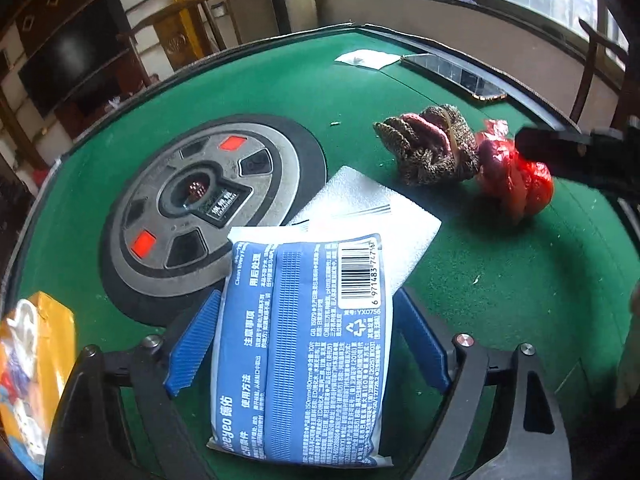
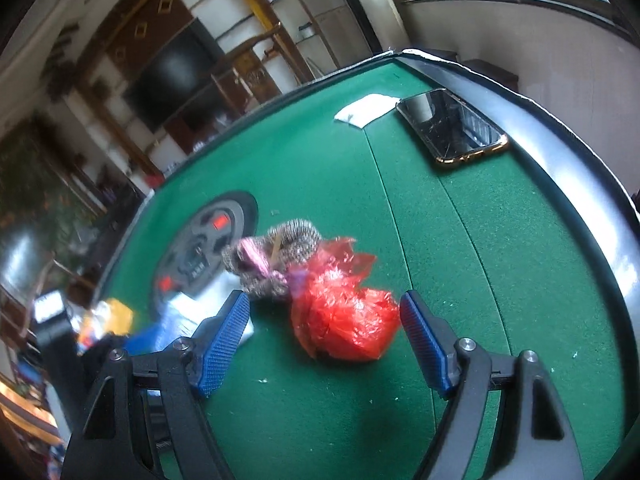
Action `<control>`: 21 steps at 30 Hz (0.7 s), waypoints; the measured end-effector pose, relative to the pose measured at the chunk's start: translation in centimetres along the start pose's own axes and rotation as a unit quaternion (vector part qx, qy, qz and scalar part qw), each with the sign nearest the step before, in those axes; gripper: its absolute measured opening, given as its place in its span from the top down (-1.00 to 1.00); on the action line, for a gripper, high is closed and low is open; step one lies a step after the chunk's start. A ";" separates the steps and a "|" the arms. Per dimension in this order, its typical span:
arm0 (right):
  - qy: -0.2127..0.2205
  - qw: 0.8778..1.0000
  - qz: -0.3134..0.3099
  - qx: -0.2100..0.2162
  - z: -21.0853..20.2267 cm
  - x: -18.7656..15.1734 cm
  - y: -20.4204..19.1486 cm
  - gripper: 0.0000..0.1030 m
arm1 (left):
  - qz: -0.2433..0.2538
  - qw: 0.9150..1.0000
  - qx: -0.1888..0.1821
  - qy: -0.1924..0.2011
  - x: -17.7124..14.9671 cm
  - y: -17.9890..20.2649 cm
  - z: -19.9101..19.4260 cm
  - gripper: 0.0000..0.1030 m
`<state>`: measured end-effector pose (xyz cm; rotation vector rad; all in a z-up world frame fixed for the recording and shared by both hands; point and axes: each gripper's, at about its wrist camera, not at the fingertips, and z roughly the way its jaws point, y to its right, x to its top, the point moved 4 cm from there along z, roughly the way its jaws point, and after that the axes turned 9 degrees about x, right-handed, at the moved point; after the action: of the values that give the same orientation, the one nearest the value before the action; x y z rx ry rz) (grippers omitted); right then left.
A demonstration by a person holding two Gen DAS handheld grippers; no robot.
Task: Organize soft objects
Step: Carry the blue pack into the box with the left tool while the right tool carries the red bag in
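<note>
Straddling the blue wipes packet (image 1: 300,352), your left gripper (image 1: 308,344) has its blue pads standing wide on either side, and it looks like neither pad is pressing the wrapper, so nothing is held there. The packet's long axis runs straight out along the fingers, its far end lapping onto a white foam sheet (image 1: 372,208) that lies against the round dark hub (image 1: 208,208) set in the green table (image 1: 500,280). Over on the other side, your right gripper (image 2: 324,344) is just as wide open and empty, with the red plastic bag (image 2: 344,320) sitting square between the fingertips and a little ahead, clear of both pads. Touching the bag's far side is the brown knitted bundle (image 2: 280,256). So each hand is lined up on its own soft thing: left nearer the packet, right nearer the bag. Further out, a phone (image 2: 452,128) and a white slip of paper (image 2: 368,108) lie near the table's far rim, well apart from everything else.
</note>
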<state>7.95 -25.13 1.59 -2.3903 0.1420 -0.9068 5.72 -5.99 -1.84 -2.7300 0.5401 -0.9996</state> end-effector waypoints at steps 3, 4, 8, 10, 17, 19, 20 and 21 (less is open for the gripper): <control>-0.021 0.999 -0.009 -0.022 1.1 -0.4 0.1 -0.42 | -0.028 0.999 -0.041 -0.017 -0.2 -0.7 0.5 -0.31; -0.025 0.999 -0.011 -0.028 1.4 -0.5 0.1 -0.42 | -0.038 0.997 -0.058 -0.024 -0.4 -1.0 0.6 -0.30; -0.029 0.998 -0.031 -0.049 1.9 -0.9 -0.1 -0.42 | -0.062 0.994 -0.080 -0.027 -1.0 -2.0 -0.8 -0.30; -0.027 0.998 -0.041 -0.049 1.9 -1.0 -0.4 -0.42 | -0.080 0.992 -0.093 -0.024 -1.4 -2.4 -1.8 -0.30; -0.018 0.999 -0.015 -0.031 1.2 -0.7 0.6 0.20 | -0.141 0.981 -0.131 -0.011 -3.4 -5.7 -5.7 -0.30; -0.004 1.000 -0.011 -0.029 0.6 -0.5 0.8 0.20 | -0.162 0.977 -0.140 -0.007 -4.3 -7.1 -6.9 -0.30; 0.001 1.000 -0.010 -0.029 0.4 -0.4 0.8 0.21 | -0.174 0.974 -0.143 -0.003 -5.0 -8.1 -7.7 -0.30; 0.006 1.000 -0.010 -0.029 0.2 -0.4 0.8 0.21 | -0.183 0.973 -0.142 0.000 -5.5 -8.9 -8.2 -0.30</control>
<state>7.88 -25.55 0.82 -2.4430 0.1520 -0.9378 -1.05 3.94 3.72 -3.1652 0.1901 -1.0706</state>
